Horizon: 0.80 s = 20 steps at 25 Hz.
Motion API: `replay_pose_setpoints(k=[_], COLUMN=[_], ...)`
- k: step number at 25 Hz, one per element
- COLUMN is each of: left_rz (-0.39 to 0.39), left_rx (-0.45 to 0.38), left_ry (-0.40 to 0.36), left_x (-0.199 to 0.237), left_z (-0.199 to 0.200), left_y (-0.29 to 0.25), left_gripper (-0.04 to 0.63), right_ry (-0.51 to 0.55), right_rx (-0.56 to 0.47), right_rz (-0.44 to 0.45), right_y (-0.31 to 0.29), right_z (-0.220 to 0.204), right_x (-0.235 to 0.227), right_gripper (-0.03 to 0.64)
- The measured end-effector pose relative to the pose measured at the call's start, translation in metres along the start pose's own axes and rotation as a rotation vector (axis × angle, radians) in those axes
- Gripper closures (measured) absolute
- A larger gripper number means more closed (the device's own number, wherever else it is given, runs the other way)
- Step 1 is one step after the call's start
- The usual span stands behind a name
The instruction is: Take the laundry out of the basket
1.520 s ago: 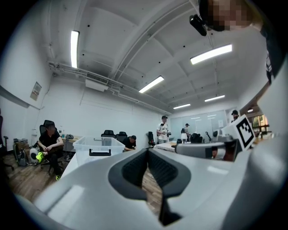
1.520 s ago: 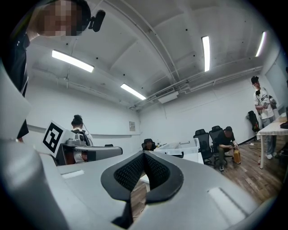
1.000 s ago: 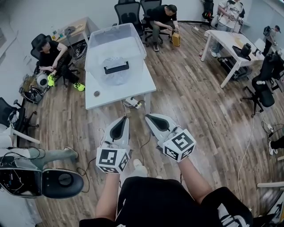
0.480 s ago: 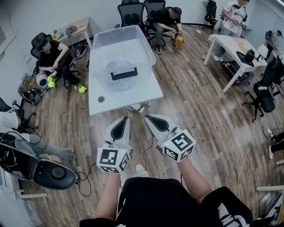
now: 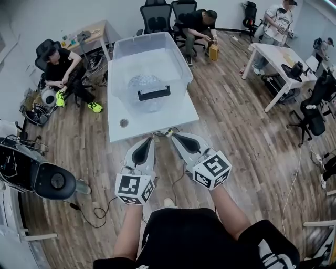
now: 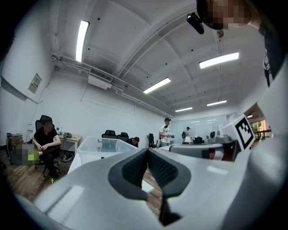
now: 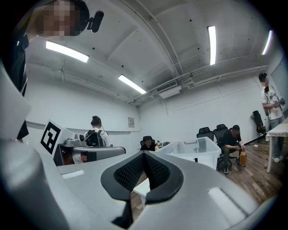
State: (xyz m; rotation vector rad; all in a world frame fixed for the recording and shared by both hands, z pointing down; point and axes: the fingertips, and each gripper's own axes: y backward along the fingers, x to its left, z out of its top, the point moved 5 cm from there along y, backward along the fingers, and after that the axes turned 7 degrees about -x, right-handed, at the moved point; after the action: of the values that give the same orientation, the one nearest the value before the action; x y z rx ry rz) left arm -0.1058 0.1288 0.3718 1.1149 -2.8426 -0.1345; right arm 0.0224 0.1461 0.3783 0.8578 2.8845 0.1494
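A clear plastic basket (image 5: pixel 149 65) stands on a white table (image 5: pixel 176 111) ahead of me. A pale crumpled piece of laundry (image 5: pixel 143 82) lies inside it, behind a black handle (image 5: pixel 154 93). My left gripper (image 5: pixel 149 139) and right gripper (image 5: pixel 175 137) are side by side above the wooden floor, just short of the table's near edge. Both are shut with nothing between the jaws. The basket also shows in the left gripper view (image 6: pixel 100 146) and in the right gripper view (image 7: pixel 194 151), beyond the closed tips (image 6: pixel 146 152) (image 7: pixel 144 154).
Seated people are at the left (image 5: pixel 59 67) and behind the table (image 5: pixel 198 23), with office chairs (image 5: pixel 157 16). A second white table (image 5: pixel 273 50) stands at the right. Cables and a plug strip (image 5: pixel 167 132) lie under the near table edge. A black rounded device (image 5: pixel 50 181) sits at my left.
The table and basket have come closer to both grippers and shifted slightly right in view. Both grippers stay shut and side by side.
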Motion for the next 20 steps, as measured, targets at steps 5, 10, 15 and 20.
replay_pose_setpoints(k=[5,10,15,20], left_rz=[0.0,-0.006,-0.007,-0.003], left_rx=[-0.004,-0.012,-0.011,-0.003], left_ry=[0.005,-0.006,-0.003,0.008], left_x=[0.02,0.036,0.056,0.072], left_z=[0.001,0.003,0.0,-0.005], left_y=[-0.005,-0.014,-0.016,-0.018], left_gripper=[0.588,0.588,0.588,0.588], right_ry=[0.007,0.017,0.026,0.019], right_rx=[0.012,0.023,0.024,0.037], right_rz=[-0.004,0.015,0.018,0.004], right_y=[-0.022,-0.046,-0.066,-0.074], right_z=[-0.005,-0.008,-0.012,-0.018], right_x=[-0.002,-0.001,0.0,0.001], right_gripper=[0.623,0.623,0.623,0.623])
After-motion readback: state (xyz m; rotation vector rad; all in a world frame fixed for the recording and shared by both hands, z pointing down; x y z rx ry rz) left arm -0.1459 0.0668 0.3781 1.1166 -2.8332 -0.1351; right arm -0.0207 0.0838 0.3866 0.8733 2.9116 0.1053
